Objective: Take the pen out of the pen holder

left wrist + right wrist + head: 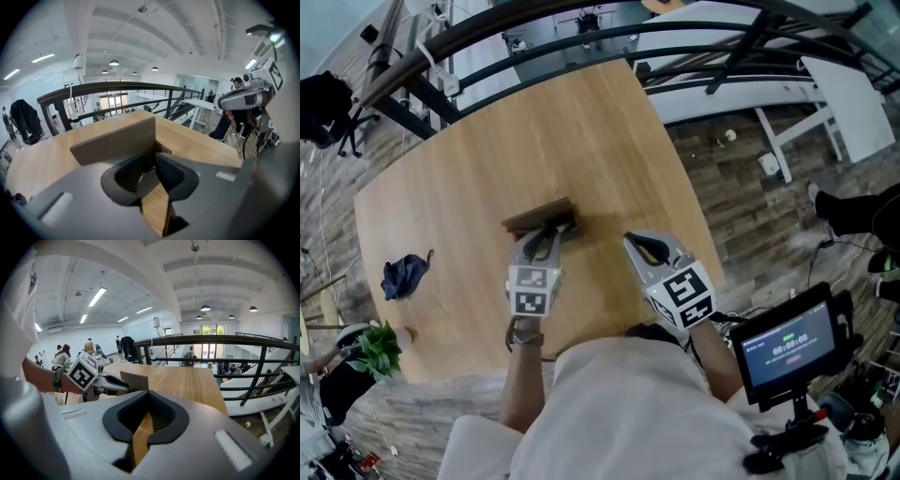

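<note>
The pen holder (540,217) is a low brown wooden box on the wooden table (469,169). My left gripper (548,229) reaches its near side. In the left gripper view the holder's wall (117,143) stands right behind the jaws, and a dark round pen end (146,162) sits between the pads of my left gripper (148,164), which close on it. The rest of the pen is hidden. My right gripper (639,246) hovers to the right of the holder, apart from it. Its jaws (150,406) are together with nothing in them. The right gripper view also shows the holder (134,379).
A dark blue cloth (405,275) lies at the table's left part, with a green plant (375,349) below it at the near-left corner. A black railing (581,42) runs behind the far edge. A small monitor on a stand (792,342) sits at the lower right.
</note>
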Available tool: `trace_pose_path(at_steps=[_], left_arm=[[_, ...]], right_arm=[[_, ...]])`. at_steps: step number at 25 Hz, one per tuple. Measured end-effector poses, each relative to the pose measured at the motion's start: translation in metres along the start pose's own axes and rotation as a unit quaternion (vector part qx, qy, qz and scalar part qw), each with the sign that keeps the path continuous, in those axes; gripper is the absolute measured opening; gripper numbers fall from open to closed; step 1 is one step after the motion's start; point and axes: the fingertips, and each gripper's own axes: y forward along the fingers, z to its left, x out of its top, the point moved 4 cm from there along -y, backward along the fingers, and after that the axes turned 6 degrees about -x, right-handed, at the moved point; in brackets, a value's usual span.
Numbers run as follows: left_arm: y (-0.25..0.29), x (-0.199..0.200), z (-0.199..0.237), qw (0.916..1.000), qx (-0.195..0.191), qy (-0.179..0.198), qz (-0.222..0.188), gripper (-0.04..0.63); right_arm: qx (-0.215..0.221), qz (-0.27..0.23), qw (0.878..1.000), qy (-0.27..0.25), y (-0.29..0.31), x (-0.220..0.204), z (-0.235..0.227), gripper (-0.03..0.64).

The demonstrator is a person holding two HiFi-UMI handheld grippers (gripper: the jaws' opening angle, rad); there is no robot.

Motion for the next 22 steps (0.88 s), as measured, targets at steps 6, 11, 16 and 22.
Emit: trace_pose_path(at_steps=[6,11,16,22], left_arm=[[0.001,0.001,-0.003,1.0000,-0.001,-0.005,0.004,0.074],[-0.001,0.011,-0.007,0.9998,0.009,0.015,-0.010,0.066],[-0.009,0.013,-0.002,0.9994,0.025,0.018,-0.017,0.064],[-0.021,0.021,0.003,0.9982,0.042,0.023,-0.035,0.064]], right_arm=[[-0.003,-0.005,1.000,0.001,-0.002,0.000,-0.003,0.003],[-0.002,-0.013,1.000,-0.001,-0.003,0.001,-0.002,0.003],[-0.001,-0.020,1.000,-0.001,-0.003,0.004,-0.001,0.003],[0.000,-0.034,0.999,-0.003,-0.002,0.011,-0.002,0.003]])
